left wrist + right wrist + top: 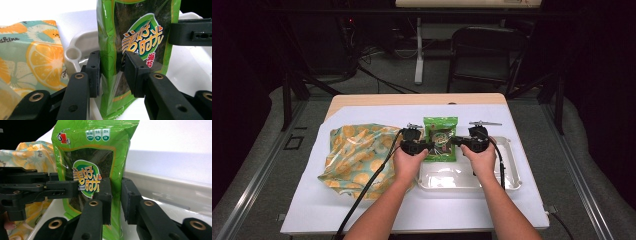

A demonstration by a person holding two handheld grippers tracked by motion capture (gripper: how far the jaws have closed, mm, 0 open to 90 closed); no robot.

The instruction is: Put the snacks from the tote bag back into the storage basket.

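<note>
A green snack packet (440, 131) with a dark window and orange lettering stands upright over the far left end of a clear plastic tray (513, 167). My left gripper (428, 145) comes at it from the left. In the left gripper view, its pads (94, 72) press on the packet's (140, 32) edge. My right gripper (455, 141) meets the packet from the right. In the right gripper view, its jaws (116, 195) stand slightly apart around the packet's (95, 150) other edge, not pressing it.
A crumpled bag printed with orange slices (357, 155) lies left of the tray on the white table cover (422, 210). The tray's handle loop (72, 53) sits beside the bag. A folding chair (484, 55) stands beyond the table.
</note>
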